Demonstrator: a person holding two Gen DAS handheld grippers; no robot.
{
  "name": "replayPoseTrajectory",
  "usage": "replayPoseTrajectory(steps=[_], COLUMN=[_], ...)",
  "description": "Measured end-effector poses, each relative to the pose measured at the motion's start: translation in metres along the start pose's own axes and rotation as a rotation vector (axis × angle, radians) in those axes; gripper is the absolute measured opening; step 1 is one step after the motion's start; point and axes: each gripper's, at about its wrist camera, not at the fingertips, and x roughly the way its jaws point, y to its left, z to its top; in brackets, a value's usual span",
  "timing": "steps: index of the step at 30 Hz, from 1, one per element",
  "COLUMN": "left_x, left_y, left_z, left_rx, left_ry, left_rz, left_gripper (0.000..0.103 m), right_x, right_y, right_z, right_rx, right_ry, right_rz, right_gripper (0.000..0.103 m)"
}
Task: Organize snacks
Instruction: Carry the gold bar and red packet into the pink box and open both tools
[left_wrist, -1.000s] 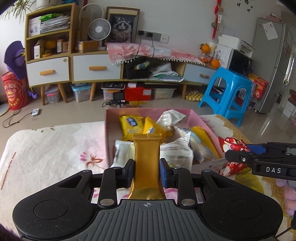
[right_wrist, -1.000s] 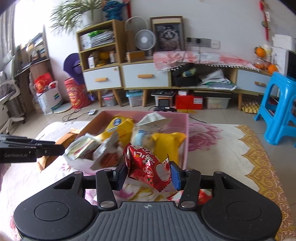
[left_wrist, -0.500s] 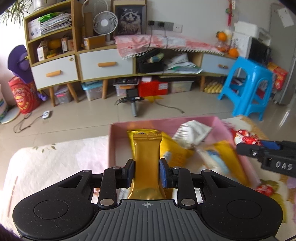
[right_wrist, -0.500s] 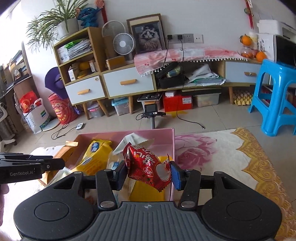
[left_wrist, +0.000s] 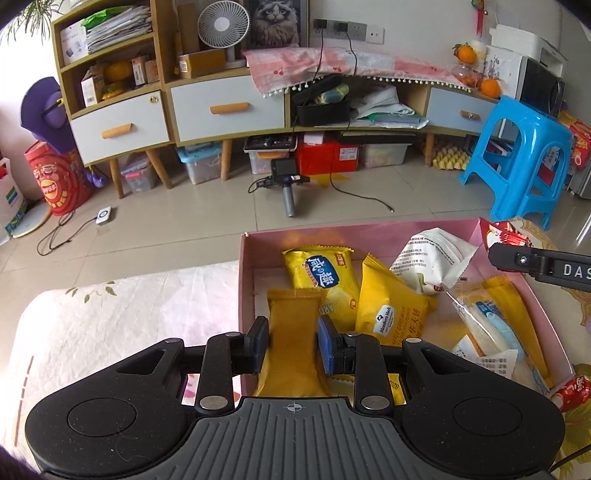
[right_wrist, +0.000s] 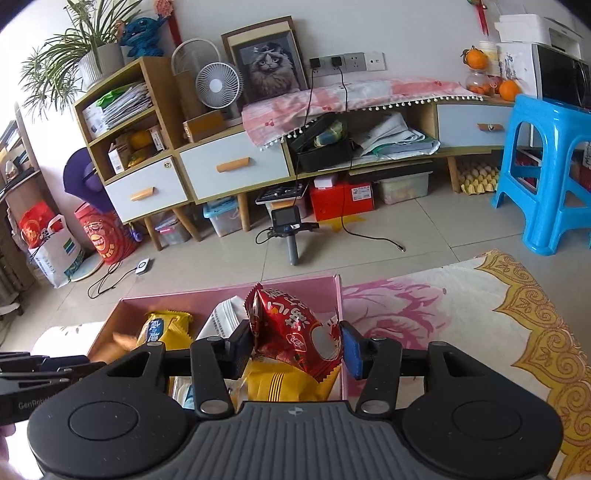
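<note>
A pink box (left_wrist: 245, 280) lies on the flowered cloth and holds several snack packets, yellow (left_wrist: 325, 273) and white (left_wrist: 428, 254). My left gripper (left_wrist: 291, 343) is shut on a gold snack bar (left_wrist: 291, 332), held over the box's near left part. My right gripper (right_wrist: 293, 345) is shut on a red snack packet (right_wrist: 288, 328), held above the box's right side (right_wrist: 338, 291). The right gripper also shows at the right edge of the left wrist view (left_wrist: 535, 260), with the red packet (left_wrist: 502, 232) at its tip.
One red packet (left_wrist: 570, 389) lies on the cloth outside the box's near right corner. Beyond the table edge are a tiled floor, a camera on a handle (right_wrist: 288, 229), a low cabinet and a blue stool (right_wrist: 554, 177).
Both grippers have moved forward and tilted down over the box, each keeping its packet. The box contents now lie directly below them.
</note>
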Motion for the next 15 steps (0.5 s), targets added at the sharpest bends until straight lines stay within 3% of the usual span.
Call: replayPoseTrajectory(steps=[5, 6, 8, 13, 15], left_x=[0.001, 0.000, -0.002, -0.010, -0.014], left_y=[-0.001, -0.001, -0.002, -0.006, -0.006], left_z=[-0.001, -0.001, -0.002, -0.002, -0.002], left_rx=[0.002, 0.002, 0.003, 0.009, 0.011], left_ry=[-0.009, -0.010, -0.025, -0.048, -0.053], left_rz=[-0.016, -0.019, -0.022, -0.033, -0.039], left_gripper=[0.032, 0.035, 0.053, 0.069, 0.071], right_x=[0.004, 0.003, 0.002, -0.003, -0.006], right_y=[0.002, 0.002, 0.003, 0.005, 0.006], right_z=[-0.001, -0.001, -0.001, 0.000, 0.001], right_rx=[-0.004, -0.003, -0.006, -0.012, -0.018], right_ry=[0.004, 0.002, -0.002, -0.011, -0.014], right_rz=[0.003, 0.007, 0.003, -0.006, -0.010], right_gripper=[0.050, 0.053, 0.056, 0.069, 0.071])
